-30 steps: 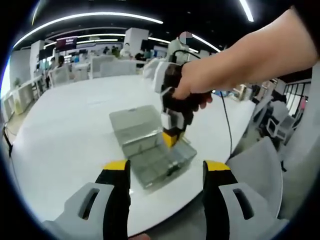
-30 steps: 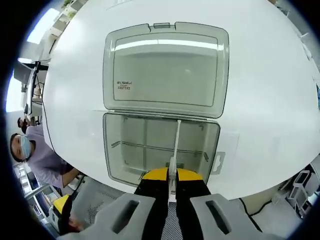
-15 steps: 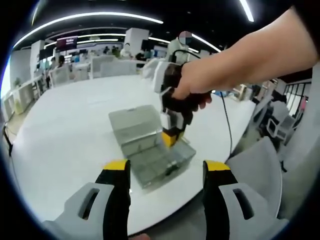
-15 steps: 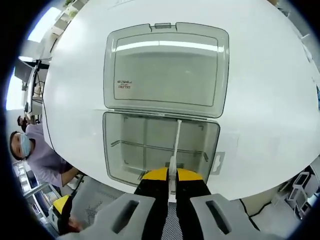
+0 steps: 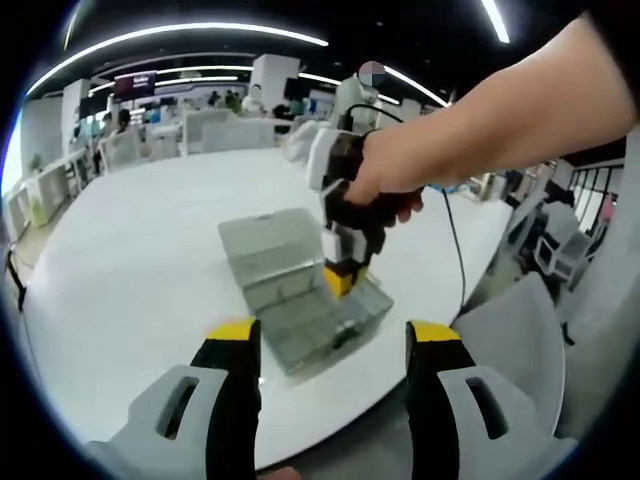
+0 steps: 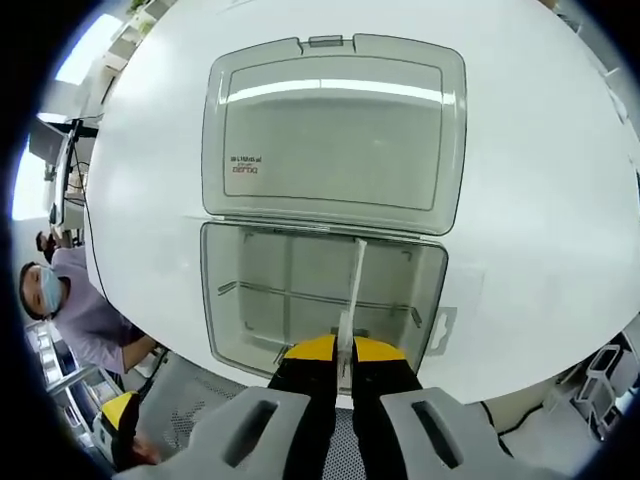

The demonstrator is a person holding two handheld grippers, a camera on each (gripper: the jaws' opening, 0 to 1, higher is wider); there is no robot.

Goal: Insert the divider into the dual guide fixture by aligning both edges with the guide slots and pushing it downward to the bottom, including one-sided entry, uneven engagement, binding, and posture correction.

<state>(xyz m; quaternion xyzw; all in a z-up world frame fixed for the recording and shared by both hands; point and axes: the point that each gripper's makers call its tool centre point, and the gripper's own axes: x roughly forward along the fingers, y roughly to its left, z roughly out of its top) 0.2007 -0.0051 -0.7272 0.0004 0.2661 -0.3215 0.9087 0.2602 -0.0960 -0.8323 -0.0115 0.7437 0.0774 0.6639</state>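
one open clear box [image 6: 330, 235], one divider [image 6: 352, 290], two tools [image 5: 335, 345] [image 6: 342, 358], one white table [image 5: 130, 250].

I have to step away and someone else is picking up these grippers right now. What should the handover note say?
Right gripper: shut on the divider, held edge-on over the open organizer box, on the white table.
Left gripper: open, holding nothing, hovering near the table edge short of the box.
Box: lid folded flat, two dividers already crossing inside.
Done: divider picked up and lined up over the tray.
Left: check both edges are in the guide slots, which I cannot confirm, then push to the bottom, correcting any tilt.
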